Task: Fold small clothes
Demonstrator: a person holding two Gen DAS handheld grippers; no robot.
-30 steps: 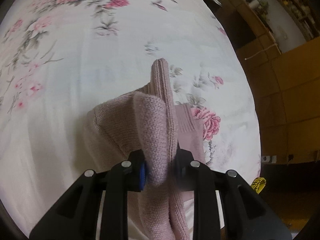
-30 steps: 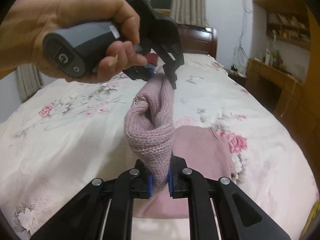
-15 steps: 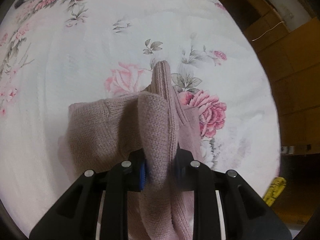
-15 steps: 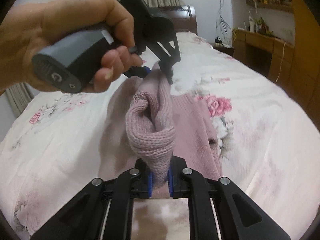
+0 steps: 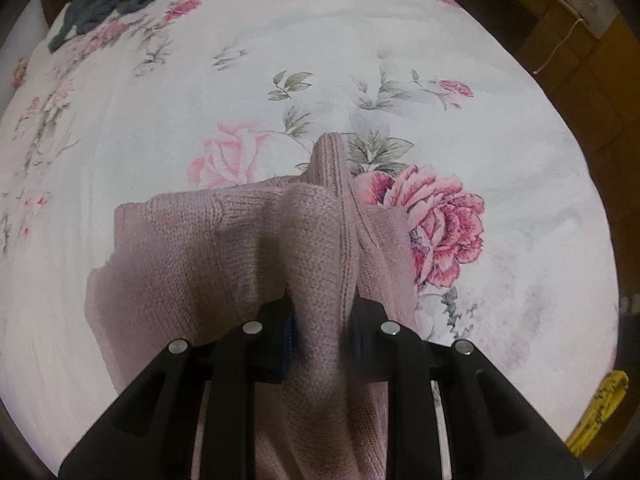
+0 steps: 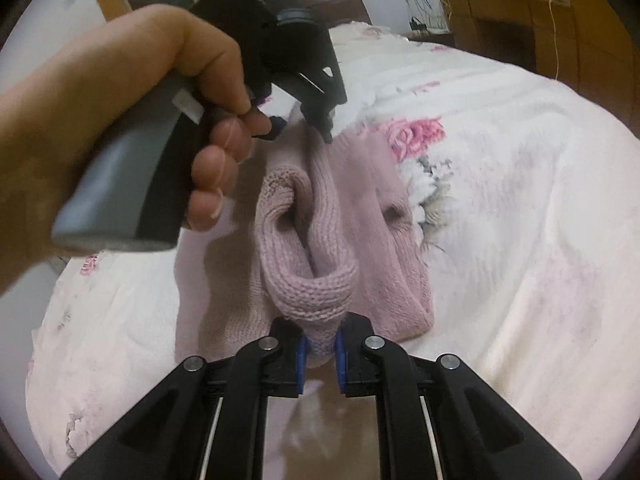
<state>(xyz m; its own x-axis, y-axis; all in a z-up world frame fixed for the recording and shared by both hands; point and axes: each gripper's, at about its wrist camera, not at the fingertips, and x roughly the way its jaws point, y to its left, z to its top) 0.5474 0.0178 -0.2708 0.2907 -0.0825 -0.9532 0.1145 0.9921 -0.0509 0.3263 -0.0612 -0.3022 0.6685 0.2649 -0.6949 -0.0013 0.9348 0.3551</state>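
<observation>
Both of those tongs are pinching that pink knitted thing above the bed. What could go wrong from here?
The pink sweater is bunched between the right tongs and left tongs, so lowering it could leave a lumpy fold. Each grip holds only a small pinch of knit, which might slip onto the floral bedspread.

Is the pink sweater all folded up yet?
Not yet. Part of the pink knit sweater already lies on the floral bedspread. The left hand-held gripper and right hand-held gripper each pinch a raised edge. Laying that down and smoothing remains.
</observation>
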